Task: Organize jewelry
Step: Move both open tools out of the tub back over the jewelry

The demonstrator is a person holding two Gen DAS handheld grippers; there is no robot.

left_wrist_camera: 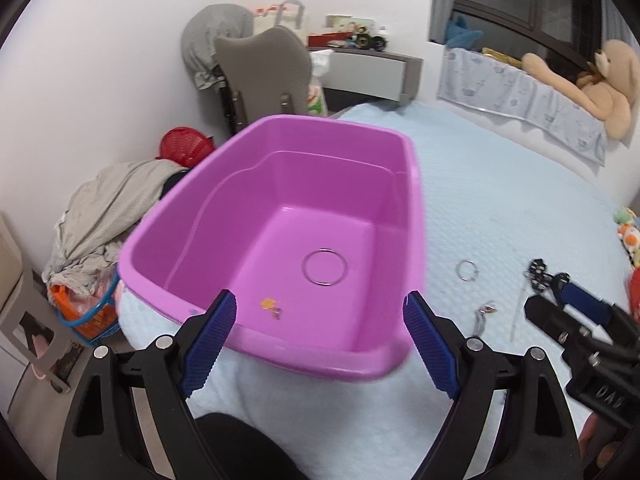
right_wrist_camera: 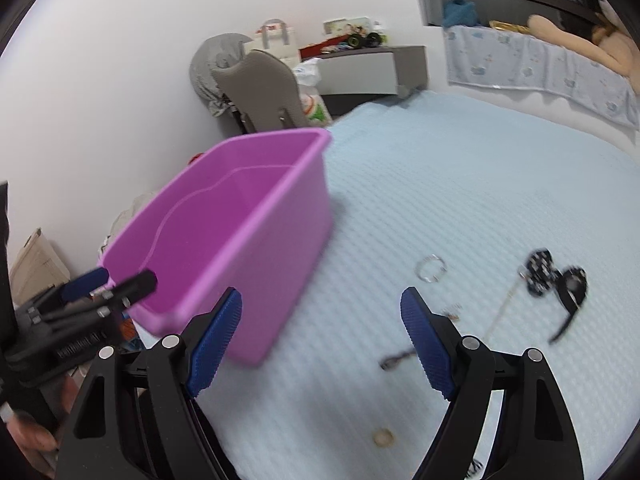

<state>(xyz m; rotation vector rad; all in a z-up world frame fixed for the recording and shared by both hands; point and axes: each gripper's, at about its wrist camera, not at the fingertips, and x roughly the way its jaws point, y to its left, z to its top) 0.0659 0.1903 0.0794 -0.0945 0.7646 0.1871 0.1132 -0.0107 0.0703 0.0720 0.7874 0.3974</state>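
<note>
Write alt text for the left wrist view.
A purple plastic tub sits on a light blue bedspread, holding a thin metal hoop and a small orange charm. The open left gripper hovers empty before it; more jewelry lies right.

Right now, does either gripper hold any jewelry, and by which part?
Nothing is held. The left gripper and the right gripper both stand open with nothing between the fingers.
</note>
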